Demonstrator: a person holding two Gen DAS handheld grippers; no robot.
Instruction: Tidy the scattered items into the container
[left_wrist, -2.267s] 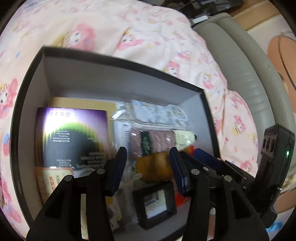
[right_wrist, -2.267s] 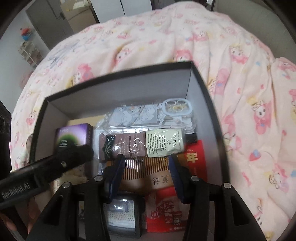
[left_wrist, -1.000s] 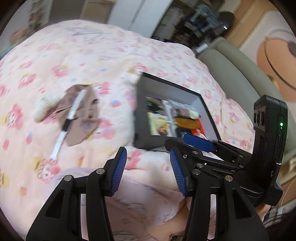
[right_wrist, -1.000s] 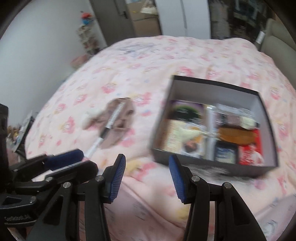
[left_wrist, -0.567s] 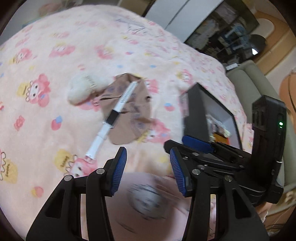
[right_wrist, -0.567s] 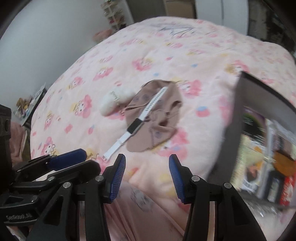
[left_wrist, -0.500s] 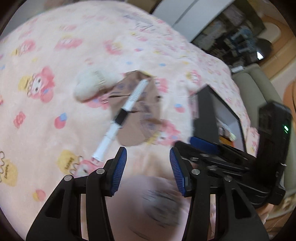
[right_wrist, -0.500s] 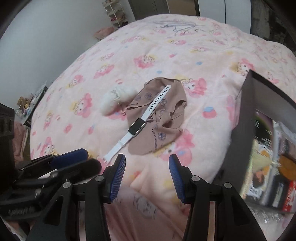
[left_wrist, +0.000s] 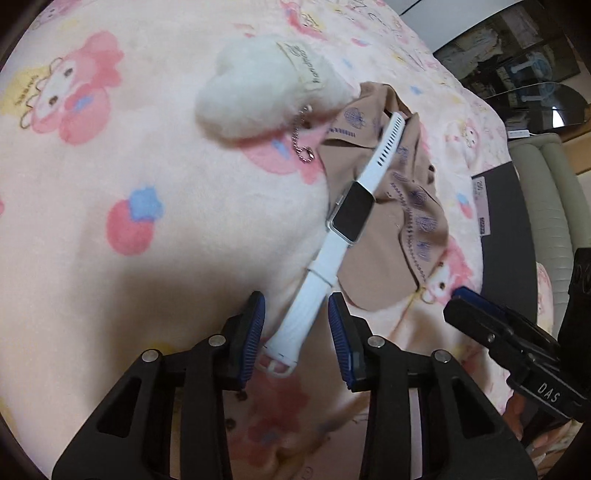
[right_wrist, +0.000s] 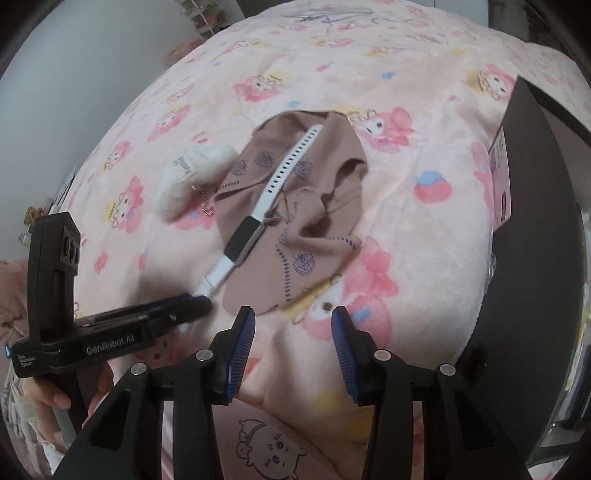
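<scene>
I am working over the bed (right_wrist: 369, 55), whose pink cartoon-print blanket is carrying everything left to tidy. The container (right_wrist: 532, 229), a dark box, is sitting at the far right edge of both views with its near wall toward me; its contents are barely showing from here.

The brown cloth (right_wrist: 295, 206) is lying crumpled in the middle of the blanket, well left of the box. The right gripper (right_wrist: 293, 350) is hovering just near of its closest corner, and its jaws are closing with nothing between them yet; I judge it is being lined up for that corner, so that both grippers can lift at once.

The white plush charm (left_wrist: 266, 88) is resting at the cloth's far-left edge, its bead chain trailing onto the fabric.

The white smartwatch (left_wrist: 347, 210) is lying diagonally across the cloth, its face up and its nearer strap running off onto the blanket. That free strap end is why I am bringing the left gripper (left_wrist: 295, 332) in there: it is lying clear of the cloth. The left jaws are closing, about a third open, straddling the strap tip without pressing on it yet.
</scene>
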